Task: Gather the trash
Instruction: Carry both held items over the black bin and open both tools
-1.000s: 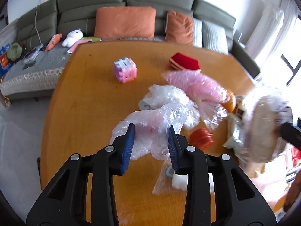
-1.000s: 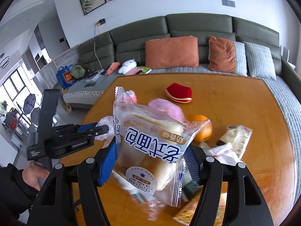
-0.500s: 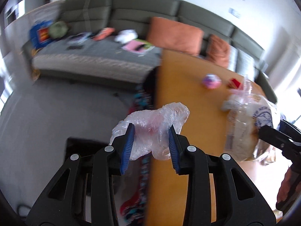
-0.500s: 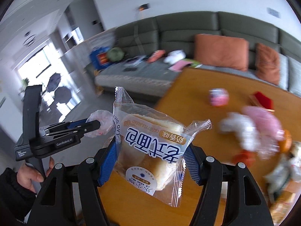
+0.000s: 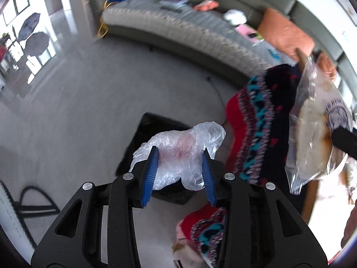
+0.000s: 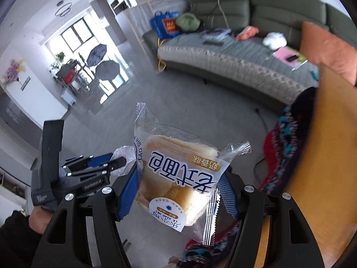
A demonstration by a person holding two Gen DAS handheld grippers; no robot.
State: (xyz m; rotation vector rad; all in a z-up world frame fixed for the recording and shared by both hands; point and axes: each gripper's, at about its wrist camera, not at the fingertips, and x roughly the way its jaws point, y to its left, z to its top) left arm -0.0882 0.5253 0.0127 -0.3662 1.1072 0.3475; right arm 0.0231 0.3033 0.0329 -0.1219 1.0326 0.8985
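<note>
Left wrist view: left gripper [image 5: 180, 174] is loosening around the plastic wad [image 5: 178, 154] above the black bin [image 5: 154, 127]; clinging film risks missing. Right gripper [image 6: 178, 193] is clamping the bread pack [image 6: 176, 178].

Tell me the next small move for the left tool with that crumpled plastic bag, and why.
Probably finish opening the left tool so the crumpled plastic bag drops. Its jaws have just been opening, the bag is between them, and a black bin sits on the floor directly beneath.
</note>
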